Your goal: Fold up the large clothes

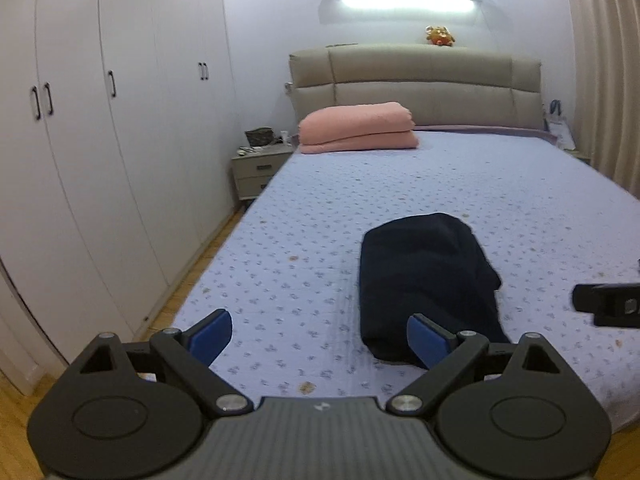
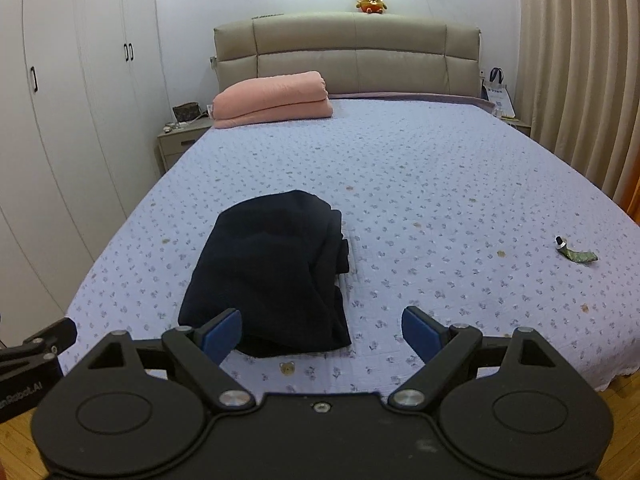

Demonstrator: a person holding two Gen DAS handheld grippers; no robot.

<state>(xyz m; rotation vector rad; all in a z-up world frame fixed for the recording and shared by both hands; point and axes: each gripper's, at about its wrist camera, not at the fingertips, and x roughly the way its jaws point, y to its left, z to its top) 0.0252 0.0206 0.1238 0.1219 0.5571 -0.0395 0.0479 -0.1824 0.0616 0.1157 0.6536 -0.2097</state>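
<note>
A dark navy garment [image 1: 424,280] lies folded into a compact bundle on the lilac flowered bedspread [image 1: 320,216], near the foot of the bed; it also shows in the right wrist view [image 2: 276,272]. My left gripper [image 1: 320,338] is open and empty, held above the foot edge just left of the bundle. My right gripper [image 2: 322,334] is open and empty, held just in front of the bundle's near right corner. The right gripper's side shows at the left view's right edge [image 1: 608,304].
A folded pink blanket [image 1: 358,128] lies by the padded headboard [image 1: 416,80]. White wardrobes [image 1: 100,140] and a nightstand [image 1: 258,172] stand left. Curtains [image 2: 580,72] hang right. A small crumpled tube [image 2: 576,254] lies on the bedspread's right side [image 2: 460,200].
</note>
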